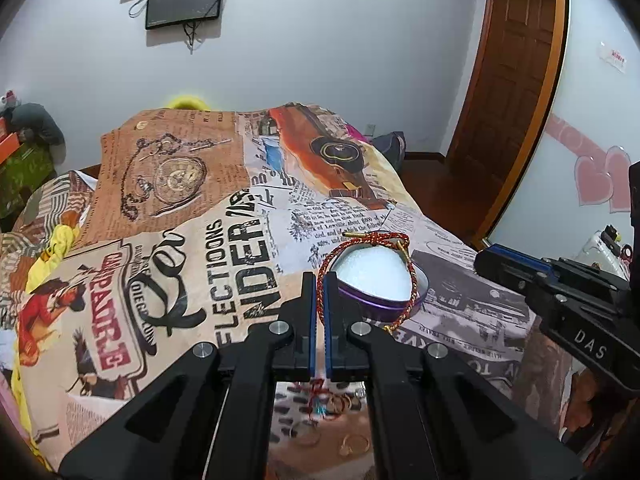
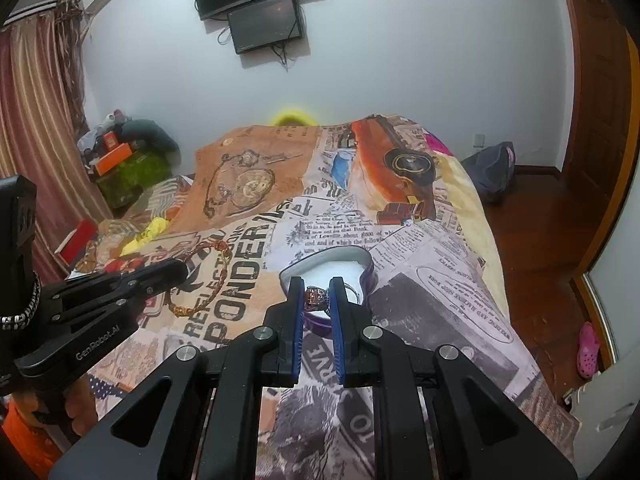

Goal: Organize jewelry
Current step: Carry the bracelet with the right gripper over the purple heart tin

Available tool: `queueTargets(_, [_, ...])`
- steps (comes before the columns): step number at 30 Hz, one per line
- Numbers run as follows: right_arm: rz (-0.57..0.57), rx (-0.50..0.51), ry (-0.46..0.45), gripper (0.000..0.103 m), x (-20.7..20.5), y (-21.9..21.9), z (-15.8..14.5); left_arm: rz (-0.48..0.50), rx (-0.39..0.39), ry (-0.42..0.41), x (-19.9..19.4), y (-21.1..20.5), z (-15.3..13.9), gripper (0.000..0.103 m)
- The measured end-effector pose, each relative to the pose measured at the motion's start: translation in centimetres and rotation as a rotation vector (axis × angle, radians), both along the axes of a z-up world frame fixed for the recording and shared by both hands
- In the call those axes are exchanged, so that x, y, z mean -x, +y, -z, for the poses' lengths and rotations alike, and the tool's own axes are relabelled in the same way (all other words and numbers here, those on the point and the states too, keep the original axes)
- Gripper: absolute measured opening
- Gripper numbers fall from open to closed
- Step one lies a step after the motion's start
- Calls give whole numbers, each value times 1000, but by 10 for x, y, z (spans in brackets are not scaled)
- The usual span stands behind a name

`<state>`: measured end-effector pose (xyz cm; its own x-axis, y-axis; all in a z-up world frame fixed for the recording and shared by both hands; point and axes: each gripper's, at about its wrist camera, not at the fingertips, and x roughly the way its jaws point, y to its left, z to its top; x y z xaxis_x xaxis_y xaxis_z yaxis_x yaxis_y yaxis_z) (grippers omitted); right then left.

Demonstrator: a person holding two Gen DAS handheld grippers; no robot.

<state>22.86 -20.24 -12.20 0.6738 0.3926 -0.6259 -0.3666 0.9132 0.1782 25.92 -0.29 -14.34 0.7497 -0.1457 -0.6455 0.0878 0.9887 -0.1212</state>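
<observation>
1. The left tongs (image 1: 321,280) are almost fully closed, and a red and gold cord bracelet (image 1: 362,264) is pinched between the blue pads. The right tongs (image 2: 316,286) are narrowly open, about as wide as the ring, and hold a ring (image 2: 318,295) with a big reddish stone between the pads.

2. The bed cover (image 1: 224,256), printed with newspaper pictures, is the largest thing here, and everything lies on it. The heart-shaped tin (image 2: 328,268), purple outside with white padding inside, stands open in the middle of it.

3. In the left wrist view the bracelet loop appears over the tin, but in the right wrist view it hangs well to the left of the tin, above the cover. So I judge it is not in the tin yet.

4. The ring is held just above the near part of the tin. I think the step in hand is placing the ring. The next move would need a small lowering onto the padding, then a gentle opening, so the ring does not roll out.

5. Some small gold rings (image 1: 354,444) lie on the cover under the left tongs. They are blurred and partly covered by the tongs, so I cannot count them.

6. Whether the ring already touches the padding is hard to see.
</observation>
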Motion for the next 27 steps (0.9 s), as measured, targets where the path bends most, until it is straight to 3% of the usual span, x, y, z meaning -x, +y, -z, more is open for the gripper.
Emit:
queueTargets(19, [-24, 25, 9, 11, -39, 10, 11, 101, -4, 104, -73, -28, 32, 2])
queueTargets(27, [-86, 31, 73, 11, -57, 18, 25, 140, 4, 119, -84, -33, 38, 2])
